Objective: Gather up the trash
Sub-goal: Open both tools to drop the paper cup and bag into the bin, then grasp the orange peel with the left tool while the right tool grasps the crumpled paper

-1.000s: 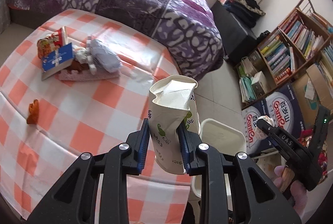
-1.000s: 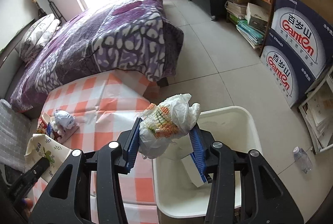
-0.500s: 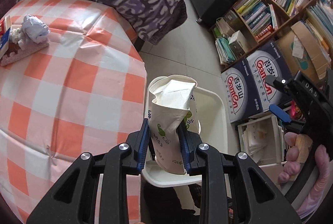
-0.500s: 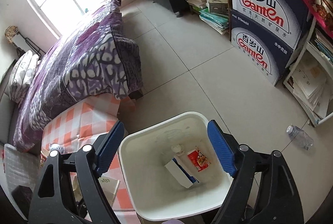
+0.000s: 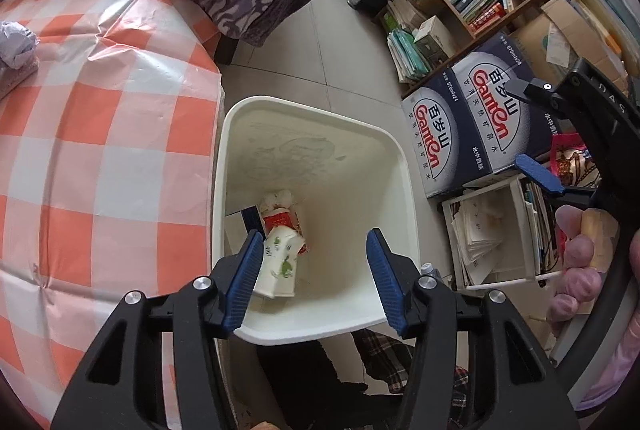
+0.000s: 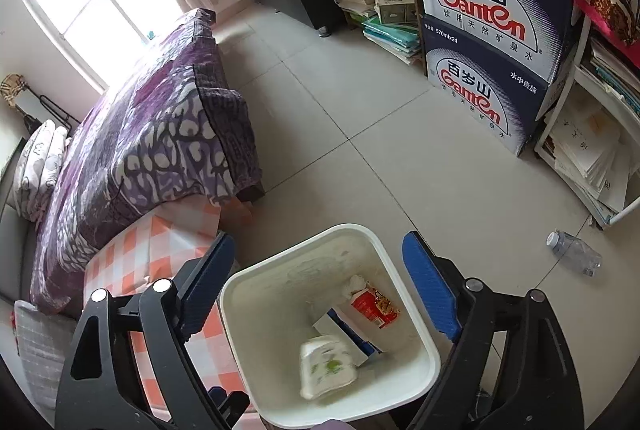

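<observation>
Inside the white bin (image 5: pixel 394 150), a blurred paper cup (image 6: pixel 328 366), probably light and crushable, is tumbling; both the left gripper (image 5: pixel 316 280) and right gripper (image 6: pixel 320 284) are gaping, released.

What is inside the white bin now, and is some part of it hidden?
Inside the white bin lie a crushed paper cup, a red snack wrapper, a blue-and-white box and white crumpled trash. The cup covers part of the box and the floor beneath.

Floor (image 6: pixel 400 134): we see pale tiles carrying a white bin (image 5: pixel 394 150), stacked Ganten boxes (image 6: pixel 492 42) and a plastic bottle (image 6: pixel 574 254).
Table (image 5: pixel 100 166): we see an orange-checked cloth with crumpled paper (image 5: pixel 16 42) at its edge.
</observation>
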`<state>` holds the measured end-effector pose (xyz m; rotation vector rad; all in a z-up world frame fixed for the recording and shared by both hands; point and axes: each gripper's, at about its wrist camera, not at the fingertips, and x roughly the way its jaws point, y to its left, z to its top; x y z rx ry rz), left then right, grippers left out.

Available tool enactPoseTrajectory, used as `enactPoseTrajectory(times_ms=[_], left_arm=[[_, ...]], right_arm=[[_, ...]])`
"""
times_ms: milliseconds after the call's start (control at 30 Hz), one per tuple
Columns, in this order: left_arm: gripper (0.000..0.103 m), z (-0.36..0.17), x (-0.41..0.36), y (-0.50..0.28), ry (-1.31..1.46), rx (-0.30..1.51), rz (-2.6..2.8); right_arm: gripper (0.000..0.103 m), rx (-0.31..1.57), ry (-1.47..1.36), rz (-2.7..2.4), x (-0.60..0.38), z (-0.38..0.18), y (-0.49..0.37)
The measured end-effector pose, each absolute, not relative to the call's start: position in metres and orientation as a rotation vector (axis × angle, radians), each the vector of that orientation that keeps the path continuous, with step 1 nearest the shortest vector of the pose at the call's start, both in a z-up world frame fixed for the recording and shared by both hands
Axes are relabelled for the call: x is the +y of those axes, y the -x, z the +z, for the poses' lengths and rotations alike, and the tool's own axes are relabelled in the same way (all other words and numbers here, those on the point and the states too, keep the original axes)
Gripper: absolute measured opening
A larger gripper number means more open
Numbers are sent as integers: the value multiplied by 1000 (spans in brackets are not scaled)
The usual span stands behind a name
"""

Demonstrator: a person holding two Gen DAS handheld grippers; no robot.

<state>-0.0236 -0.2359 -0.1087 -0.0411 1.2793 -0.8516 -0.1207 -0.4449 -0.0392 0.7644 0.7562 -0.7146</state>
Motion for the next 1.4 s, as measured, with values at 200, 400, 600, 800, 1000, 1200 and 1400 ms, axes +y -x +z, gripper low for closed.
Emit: enactPoseTrajectory(times_ms=[200, 400, 600, 800, 1000, 1200, 1400], left_arm=[[58, -104, -216, 11, 40, 1258, -800], [65, -109, -187, -7, -1, 1252, -679], [70, -114, -132, -40, -35, 1232, -486], [71, -122, -71, -77, -92, 1209, -266], [71, -129, -17, -110, -122, 1194, -107], [71, -142, 30, -137, -79, 1239, -22], [68, -157, 66, -153, 43, 1303, -50]], right_arm=[[92, 782, -698, -697, -425, -39, 106], [96, 861, -602, -661, -393, -46, 78], [96, 901, -564, -619, -363, -51, 55], [96, 956, -538, -562, -332, -62, 30], [96, 980, -524, -528, -306, -71, 10], [96, 1002, -523, -497, -282, -81, -11], [96, 1025, -505, -452, -258, -89, -29]])
